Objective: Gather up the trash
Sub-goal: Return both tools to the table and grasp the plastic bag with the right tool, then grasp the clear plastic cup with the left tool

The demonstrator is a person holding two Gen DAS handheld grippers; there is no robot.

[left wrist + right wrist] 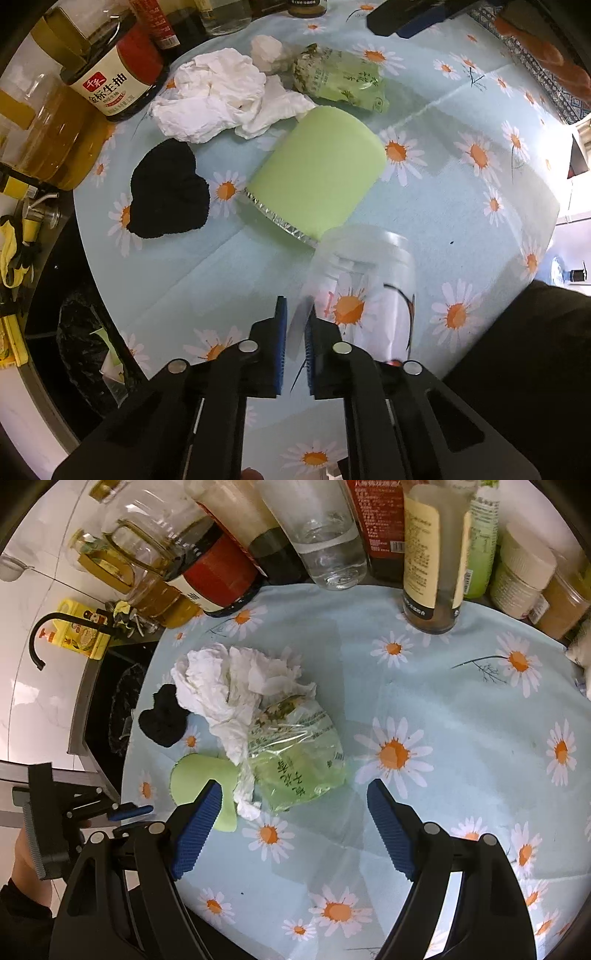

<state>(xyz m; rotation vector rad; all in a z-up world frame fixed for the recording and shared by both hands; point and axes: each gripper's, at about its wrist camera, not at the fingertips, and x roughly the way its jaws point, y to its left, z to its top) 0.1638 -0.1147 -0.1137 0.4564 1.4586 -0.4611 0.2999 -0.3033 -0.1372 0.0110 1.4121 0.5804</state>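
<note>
Left claw [295, 345] is pinching the thin edge of a clear plastic cup [364, 280] lying on its side on the worktop [461, 206]; the blue pads are nearly together with only the transparent wall between them. Right claw [295, 812] is spread wide, holding nothing, hovering above the trash pile.

Cup position in the left wrist view: just past the claw tips, toward 1 o'clock from them. Its long axis runs roughly 12 to 6, slightly tilted; which end is the mouth I cannot tell, too blurred and see-through.

Risks, judged:
- Cup wall is thin and slick, so it could slip out or crumple on lift, since the pinch catches only an edge.
- Green cylinder [317, 181] lies touching or just beside the cup's far end at 11 o'clock; dragging the cup could roll it.
- Green cylinder's axis runs 1 to 7 o'clock, foil-rimmed end toward 7, so it may roll sideways toward the black cloth [168, 188].

Right wrist view: crumpled white tissue [229, 686] sits at 11 o'clock from the claw, green wrapper [295, 760] directly at 12, just ahead of the tips. Wrapper's long axis runs about 11 to 5.
- A wide claw could grab tissue and wrapper together, or snag the daisy cloth.
- Bottles [328, 535] stand at the 12 o'clock edge, well apart from the pile; a careless swing could topple them.
</note>
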